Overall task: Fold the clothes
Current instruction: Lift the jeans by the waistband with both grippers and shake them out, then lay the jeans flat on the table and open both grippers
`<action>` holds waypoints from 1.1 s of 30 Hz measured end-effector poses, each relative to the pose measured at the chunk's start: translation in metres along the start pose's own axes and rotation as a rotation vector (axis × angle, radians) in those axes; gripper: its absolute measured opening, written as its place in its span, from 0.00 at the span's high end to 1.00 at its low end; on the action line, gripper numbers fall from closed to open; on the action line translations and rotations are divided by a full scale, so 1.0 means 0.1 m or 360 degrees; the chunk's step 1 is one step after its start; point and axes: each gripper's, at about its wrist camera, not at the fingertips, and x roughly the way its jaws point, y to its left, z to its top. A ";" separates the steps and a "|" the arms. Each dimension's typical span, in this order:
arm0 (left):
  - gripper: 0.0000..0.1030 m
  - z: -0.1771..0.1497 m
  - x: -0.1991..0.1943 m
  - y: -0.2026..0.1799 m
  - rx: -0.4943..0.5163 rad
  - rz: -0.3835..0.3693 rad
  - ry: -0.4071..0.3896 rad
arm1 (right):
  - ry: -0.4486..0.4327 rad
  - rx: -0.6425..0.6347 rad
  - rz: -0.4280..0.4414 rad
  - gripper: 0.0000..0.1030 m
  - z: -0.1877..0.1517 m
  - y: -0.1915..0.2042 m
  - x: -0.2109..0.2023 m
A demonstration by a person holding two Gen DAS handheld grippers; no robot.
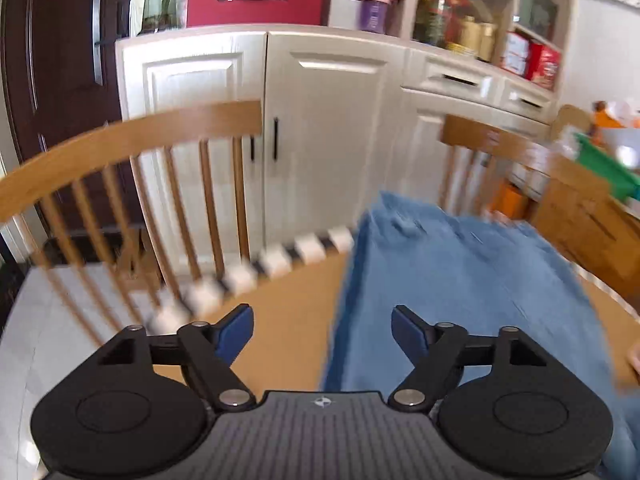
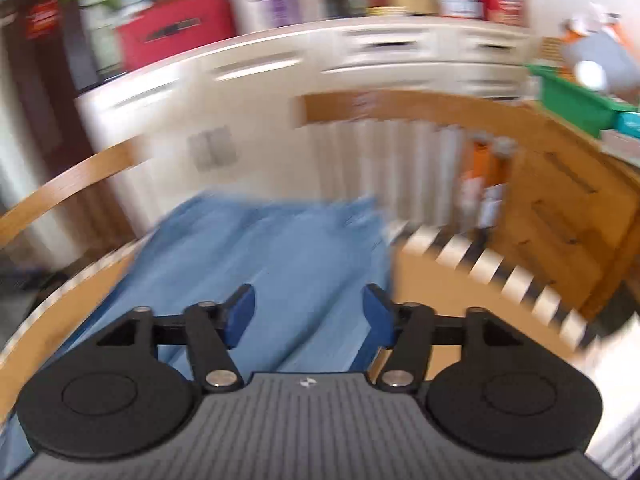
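Observation:
A pair of blue jeans [image 1: 460,292] lies flat on a round wooden table [image 1: 288,300] and reaches to its far edge. It also shows in the right wrist view [image 2: 280,256]. My left gripper [image 1: 322,330] is open and empty, above the table at the jeans' left edge. My right gripper [image 2: 309,314] is open and empty, above the jeans near their right edge. Both views are blurred by motion.
Two wooden spindle-back chairs [image 1: 132,136] [image 1: 492,140] stand behind the table. The table rim carries a black-and-white striped band [image 1: 256,272]. White cabinets [image 1: 328,120] and shelves lie beyond. A wooden sideboard [image 2: 568,200] with a green box [image 2: 572,100] stands at the right.

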 end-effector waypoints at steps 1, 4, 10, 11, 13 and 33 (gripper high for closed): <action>0.22 -0.19 -0.25 -0.03 -0.0011 -0.0028 0.0027 | 0.0035 -0.0059 0.0074 0.47 -0.22 0.07 -0.24; 0.20 -0.81 -0.96 -0.30 0.0001 -0.0045 0.0096 | 0.0141 -0.0284 0.0186 0.50 -0.97 0.32 -0.77; 0.19 -1.94 -2.03 -0.86 0.0060 -0.0028 0.0117 | 0.0275 -0.0594 0.0082 0.46 -1.87 0.67 -0.78; 0.19 -2.06 -2.14 -0.93 0.0051 -0.0004 0.0117 | 0.0258 -0.0597 0.0056 0.42 -1.91 0.66 -0.72; 0.19 -2.22 -2.29 -1.02 0.0009 0.0009 0.0155 | 0.0276 -0.0460 0.0070 0.43 -1.90 0.57 -0.64; 0.18 -2.57 -2.96 0.27 0.0060 -0.0166 0.0253 | 0.0594 0.0153 0.0703 0.93 -2.88 2.80 -1.27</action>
